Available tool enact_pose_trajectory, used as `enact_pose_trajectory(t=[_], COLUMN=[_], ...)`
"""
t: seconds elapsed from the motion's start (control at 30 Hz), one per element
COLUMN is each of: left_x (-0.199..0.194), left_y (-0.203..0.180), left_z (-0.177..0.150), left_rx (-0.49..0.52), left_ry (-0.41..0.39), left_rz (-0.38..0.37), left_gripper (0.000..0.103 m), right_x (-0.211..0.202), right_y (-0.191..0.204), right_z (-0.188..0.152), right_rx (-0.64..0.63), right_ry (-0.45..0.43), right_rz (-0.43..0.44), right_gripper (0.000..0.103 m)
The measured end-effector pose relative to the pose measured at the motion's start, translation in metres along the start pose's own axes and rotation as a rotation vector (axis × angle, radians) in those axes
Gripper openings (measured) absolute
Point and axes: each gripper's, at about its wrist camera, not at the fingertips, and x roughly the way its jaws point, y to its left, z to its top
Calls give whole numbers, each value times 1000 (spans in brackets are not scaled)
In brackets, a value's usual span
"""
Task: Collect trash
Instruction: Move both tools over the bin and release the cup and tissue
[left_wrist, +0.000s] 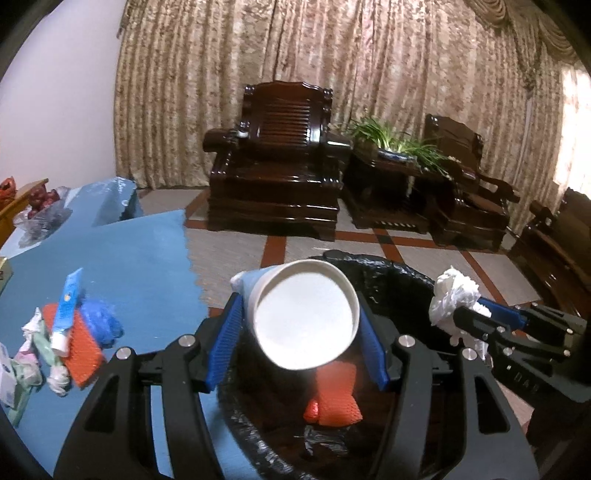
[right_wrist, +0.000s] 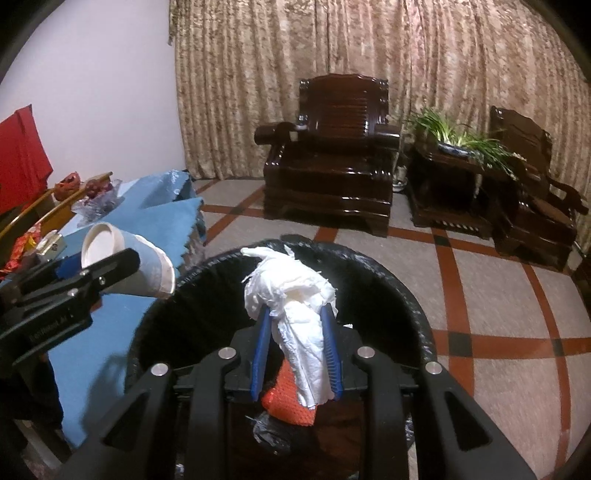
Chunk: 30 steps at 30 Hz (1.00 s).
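Left tongs (left_wrist: 301, 332) are clamped on a paper cup (left_wrist: 306, 314); right tongs (right_wrist: 295, 350) on tissue (right_wrist: 295, 299), over the bin (right_wrist: 388, 280). Toothpaste tube (left_wrist: 66, 310) is seen only in left view.

The desk (left_wrist: 140, 258), covered in blue cloth, carries a near-left cluster of litter: a blue-and-white tube (left_wrist: 66, 310) lying across an orange mesh piece (left_wrist: 79, 350), a crumpled blue wad (left_wrist: 101, 321) just right of them, and pale wrappers (left_wrist: 37, 354) at the left. On the tiled floor (right_wrist: 480, 295), right of the desk, stands a black-lined bin (right_wrist: 406, 295).
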Motion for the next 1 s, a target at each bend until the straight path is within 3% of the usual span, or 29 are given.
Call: enact_pose_trajectory(t=[0.2,0.47,0.57,1.0], left_x=[6,-6,-13,-63], left_y=[0,21,32,100], left_z=[-4,-3,-2,-5], left_rx=[-4,-34,-45,-120], left_ry=[13,5,3,-24], left_rz=[-28,18,43,209], left_gripper=[75,90,92,95], right_x=[2,-1,-3,-2], right_y=[-9,-7,1,60], right_z=[-12,-11,-8,6], right_rx=[14,16,15,-37], right_ry=[22,9,1,-28], right_rz=[-20,-47,-37,68], right_gripper=[39,90,96,97])
